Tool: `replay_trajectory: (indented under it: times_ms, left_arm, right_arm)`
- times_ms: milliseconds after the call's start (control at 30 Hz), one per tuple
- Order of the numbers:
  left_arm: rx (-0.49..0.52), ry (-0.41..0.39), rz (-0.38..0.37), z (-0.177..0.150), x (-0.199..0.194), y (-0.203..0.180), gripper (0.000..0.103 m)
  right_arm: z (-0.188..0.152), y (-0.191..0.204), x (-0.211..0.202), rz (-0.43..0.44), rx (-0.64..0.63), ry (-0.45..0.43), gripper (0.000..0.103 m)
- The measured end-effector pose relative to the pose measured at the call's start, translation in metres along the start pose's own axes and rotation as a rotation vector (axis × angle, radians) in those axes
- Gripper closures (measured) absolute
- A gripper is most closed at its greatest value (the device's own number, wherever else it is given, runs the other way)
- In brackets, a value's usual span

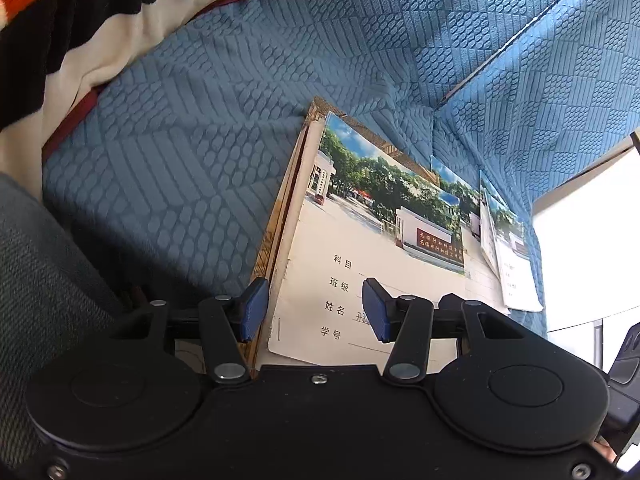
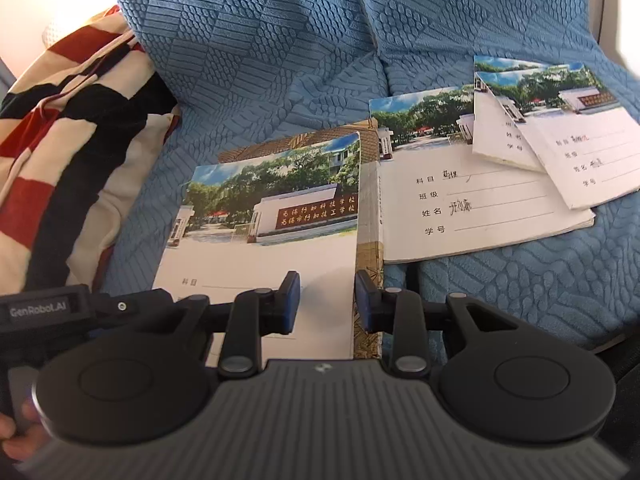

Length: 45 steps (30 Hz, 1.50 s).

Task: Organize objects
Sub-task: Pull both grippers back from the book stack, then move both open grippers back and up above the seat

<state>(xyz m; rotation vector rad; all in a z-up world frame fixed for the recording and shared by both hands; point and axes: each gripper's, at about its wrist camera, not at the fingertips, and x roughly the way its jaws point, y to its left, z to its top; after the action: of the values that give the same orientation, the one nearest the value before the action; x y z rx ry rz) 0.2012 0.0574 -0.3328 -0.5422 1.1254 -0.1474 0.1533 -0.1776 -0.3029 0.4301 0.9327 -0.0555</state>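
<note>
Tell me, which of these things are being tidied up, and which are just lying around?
Part of the job:
- nearest notebook
- brown patterned book beneath it
- notebook with handwriting
- two small overlapping notebooks
- left tongs, right tongs

Just lying about:
- striped pillow
- blue textured sofa cover

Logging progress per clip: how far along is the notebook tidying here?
Early. One notebook already lies on a brown book. Both tools, left and right, straddle that notebook's edges, not gripping. Three more remain fanned out to the right, unstacked.
</note>
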Motion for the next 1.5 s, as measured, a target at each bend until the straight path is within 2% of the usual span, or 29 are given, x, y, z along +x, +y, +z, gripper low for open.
replay_trajectory:
  times_ms: [300,533,633,967,1267,1500]
  left_arm:
    - [0.01,0.001,0.01,-0.001,-0.001,-0.001,0.054]
    - [0.02,-0.037,0.009,0.004,-0.013,-0.003,0.056]
    - [0.037,-0.059,-0.007,0.007,-0.026,-0.009,0.056]
    - [0.183,-0.179,-0.012,0.015,-0.084,-0.05,0.055]
    - [0.271,-0.238,-0.012,0.011,-0.12,-0.085,0.055]
    - [0.31,-0.258,-0.001,0.003,-0.143,-0.104,0.054]
  right_arm:
    - [-0.006,-0.002,-0.004,0.002,-0.005,0.007,0.07]
    - [0.003,-0.003,-0.023,0.004,0.008,-0.035,0.07]
    - [0.01,0.001,-0.038,0.007,-0.013,-0.075,0.07]
    - [0.027,0.019,-0.103,0.041,-0.072,-0.221,0.07]
    - [0.025,0.029,-0.148,0.032,-0.132,-0.292,0.07]
    - [0.019,0.036,-0.174,0.033,-0.133,-0.312,0.07]
